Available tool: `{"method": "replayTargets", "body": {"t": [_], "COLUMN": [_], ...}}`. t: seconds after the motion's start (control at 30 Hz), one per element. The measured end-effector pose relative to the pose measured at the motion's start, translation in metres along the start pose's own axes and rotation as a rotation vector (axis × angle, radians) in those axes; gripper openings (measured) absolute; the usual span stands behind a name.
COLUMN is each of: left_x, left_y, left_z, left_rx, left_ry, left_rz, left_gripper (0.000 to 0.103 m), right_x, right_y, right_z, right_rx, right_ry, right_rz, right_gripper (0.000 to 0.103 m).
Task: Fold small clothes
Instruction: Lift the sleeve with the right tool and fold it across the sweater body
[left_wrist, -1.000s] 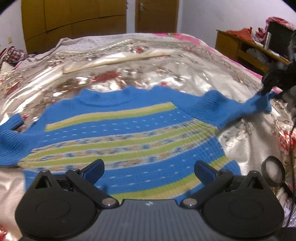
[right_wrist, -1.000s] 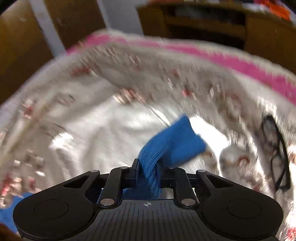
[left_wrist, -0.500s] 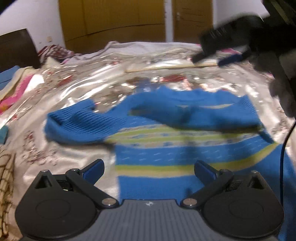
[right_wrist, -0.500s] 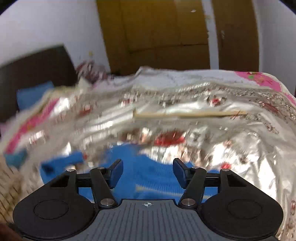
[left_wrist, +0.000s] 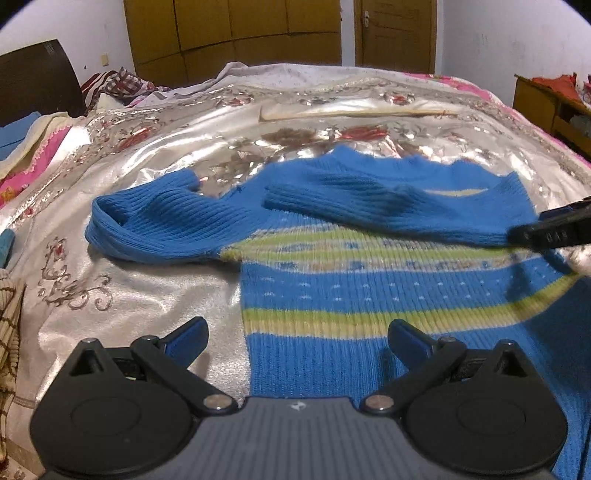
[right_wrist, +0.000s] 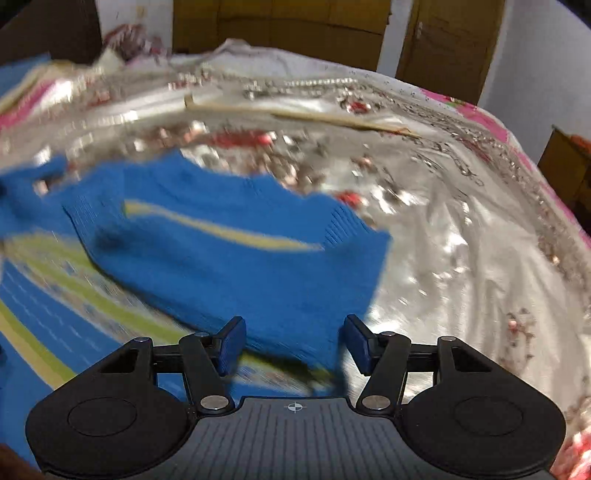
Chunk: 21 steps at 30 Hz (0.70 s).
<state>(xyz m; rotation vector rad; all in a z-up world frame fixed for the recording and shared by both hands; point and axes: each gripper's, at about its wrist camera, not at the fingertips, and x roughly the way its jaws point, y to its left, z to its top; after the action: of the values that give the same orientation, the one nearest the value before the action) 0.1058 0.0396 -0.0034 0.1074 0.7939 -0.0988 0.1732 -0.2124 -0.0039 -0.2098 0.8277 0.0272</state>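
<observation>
While both grippers tilt downward over the sweater (left_wrist: 369, 295), their fingers (right_wrist: 231, 345) stand spread.

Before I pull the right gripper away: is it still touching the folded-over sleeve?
Cannot tell. In the right wrist view the right gripper is open, the sleeve below unpinched; motion blur hides any contact.

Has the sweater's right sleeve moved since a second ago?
Yes. The sleeve lay stretched out over the bedspread; now it is folded across the sweater's chest, released.
</observation>
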Motion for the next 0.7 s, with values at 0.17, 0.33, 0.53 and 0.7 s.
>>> {"method": "replayTargets", "body": {"t": [0.17, 0.33, 0.53, 0.7], "left_x": [0.004, 0.002, 0.002, 0.002], "left_y": [-0.011, -0.014, -0.004, 0.009], "left_z": [-0.001, 0.004, 0.004, 0.007], "left_rx": [0.030, 0.040, 0.008, -0.037], "left_ry": [0.016, 0.007, -0.003, -0.016], "left_rz": [0.014, 0.016, 0.017, 0.025], "left_gripper": [0.103, 0.103, 0.103, 0.103], "right_x": [0.011, 0.007, -0.029, -0.041], "right_y": [-0.033, -0.041, -0.017, 0.044], "right_z": [-0.010, -0.010, 0.003, 0.025], "right_rx": [0.119, 0.136, 0.052, -0.088], "right_ry": [0.024, 0.031, -0.042, -0.152], "right_rz": [-0.030, -0.061, -0.100, 0.119], "right_gripper": [0.028, 0.026, 0.033, 0.038]}}
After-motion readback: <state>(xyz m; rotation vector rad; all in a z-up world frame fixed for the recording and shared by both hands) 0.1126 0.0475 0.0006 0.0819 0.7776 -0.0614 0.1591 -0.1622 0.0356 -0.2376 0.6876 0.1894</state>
